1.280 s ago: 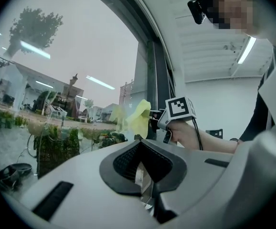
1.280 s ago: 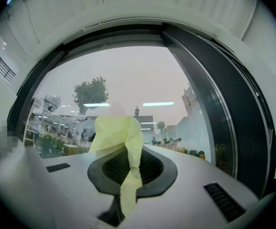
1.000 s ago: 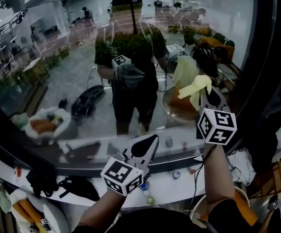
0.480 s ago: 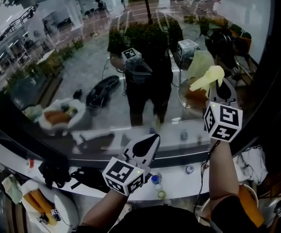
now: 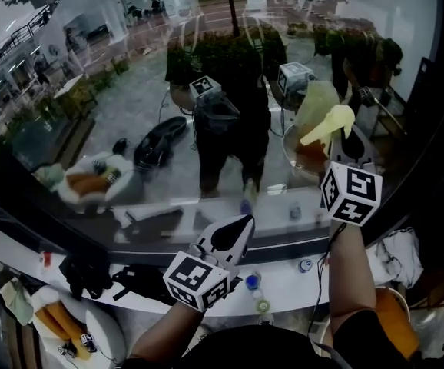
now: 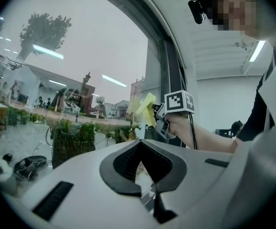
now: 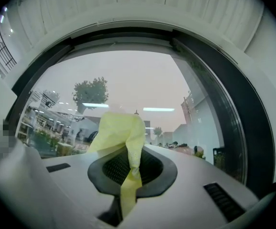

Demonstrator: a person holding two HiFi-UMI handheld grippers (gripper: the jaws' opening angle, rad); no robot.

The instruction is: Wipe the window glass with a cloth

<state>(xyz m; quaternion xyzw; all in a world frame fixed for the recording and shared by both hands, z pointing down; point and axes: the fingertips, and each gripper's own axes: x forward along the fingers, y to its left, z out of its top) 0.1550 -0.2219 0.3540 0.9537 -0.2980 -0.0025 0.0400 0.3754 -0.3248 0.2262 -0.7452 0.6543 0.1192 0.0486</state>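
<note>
My right gripper [image 5: 345, 146] pinches a yellow cloth [image 5: 326, 124] between its jaws, and the loose end stands up past the tips, right at the window glass [image 5: 114, 91] on the far right of the pane. I cannot tell whether the cloth touches the glass. My left gripper [image 5: 230, 235] is nearer and lower, to the left, over the white sill [image 5: 283, 287], its jaws pressed together with nothing between them.

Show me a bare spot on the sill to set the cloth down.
Bare sill shows between the bottles and the can, and at the far left end. The black gear left of the left tongs crowds the rest.
</note>
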